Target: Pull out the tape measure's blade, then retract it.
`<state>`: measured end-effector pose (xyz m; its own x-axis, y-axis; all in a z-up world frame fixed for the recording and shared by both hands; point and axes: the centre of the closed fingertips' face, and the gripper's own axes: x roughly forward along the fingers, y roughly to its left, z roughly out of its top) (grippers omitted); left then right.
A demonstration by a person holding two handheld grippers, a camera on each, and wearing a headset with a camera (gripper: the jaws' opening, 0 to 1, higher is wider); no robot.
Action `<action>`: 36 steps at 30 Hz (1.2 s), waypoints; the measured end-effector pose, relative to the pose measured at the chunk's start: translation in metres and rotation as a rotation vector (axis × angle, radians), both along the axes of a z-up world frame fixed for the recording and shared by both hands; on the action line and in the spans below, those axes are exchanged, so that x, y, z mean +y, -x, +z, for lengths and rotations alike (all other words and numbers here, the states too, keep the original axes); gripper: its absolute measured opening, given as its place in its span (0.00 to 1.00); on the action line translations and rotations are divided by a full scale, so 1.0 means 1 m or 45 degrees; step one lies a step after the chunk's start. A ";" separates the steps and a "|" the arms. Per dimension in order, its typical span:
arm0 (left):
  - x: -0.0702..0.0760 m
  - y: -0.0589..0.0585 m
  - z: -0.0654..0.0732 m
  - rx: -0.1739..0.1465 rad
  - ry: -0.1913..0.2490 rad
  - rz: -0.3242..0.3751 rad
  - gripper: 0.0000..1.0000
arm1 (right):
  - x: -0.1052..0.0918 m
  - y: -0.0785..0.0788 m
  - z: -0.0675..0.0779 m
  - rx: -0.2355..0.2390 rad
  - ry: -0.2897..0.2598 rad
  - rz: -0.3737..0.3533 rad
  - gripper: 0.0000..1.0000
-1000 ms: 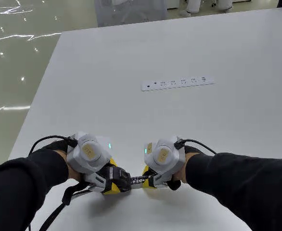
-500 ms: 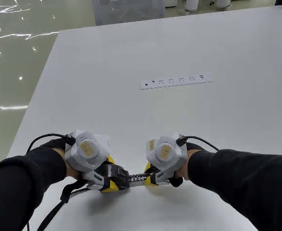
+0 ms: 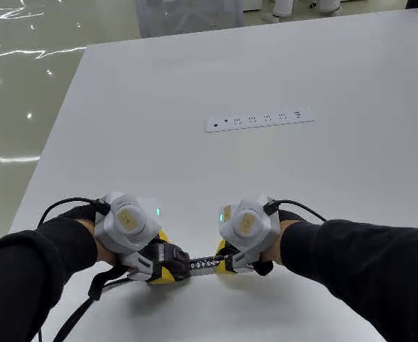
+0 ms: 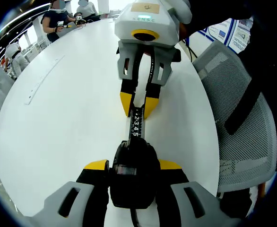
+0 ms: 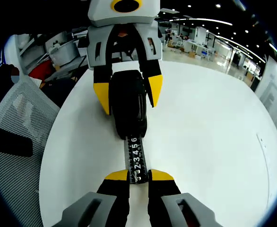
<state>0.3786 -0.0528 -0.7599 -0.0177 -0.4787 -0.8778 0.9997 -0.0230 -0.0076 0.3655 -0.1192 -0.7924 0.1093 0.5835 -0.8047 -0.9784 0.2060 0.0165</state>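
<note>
We are gripping the black tape measure point(image 3: 167, 262) on the white table point(image 3: 159, 107), well nearer us than the power strip point(image 3: 260, 119), with the left gripper point(image 4: 131, 165) clamping its case and the right gripper point(image 5: 138, 176), just beside it, pinching the tip of the briefly exposed blade point(image 3: 204, 265) between nearly closed jaws.

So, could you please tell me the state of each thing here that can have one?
left gripper: shut on the tape measure case.
right gripper: shut on the blade's tip.
tape measure case: clamped by its sides between the left jaws.
blade: pulled out a short way, marks up to 6 showing, straight between case and right gripper.
power strip: lying flat on the table, apart from both grippers, no plugs seen in it.
</note>
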 end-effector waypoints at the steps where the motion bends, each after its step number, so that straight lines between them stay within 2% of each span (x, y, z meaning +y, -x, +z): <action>1: 0.000 0.000 0.000 0.000 0.001 0.001 0.33 | -0.001 0.000 0.000 0.001 0.001 0.000 0.09; 36: -0.001 0.001 0.001 -0.005 -0.004 0.010 0.33 | -0.021 0.002 0.002 0.007 0.017 -0.026 0.09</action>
<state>0.3777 -0.0538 -0.7591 -0.0104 -0.4763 -0.8792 0.9999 -0.0156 -0.0034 0.3632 -0.1398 -0.7905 0.1165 0.5703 -0.8131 -0.9738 0.2264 0.0193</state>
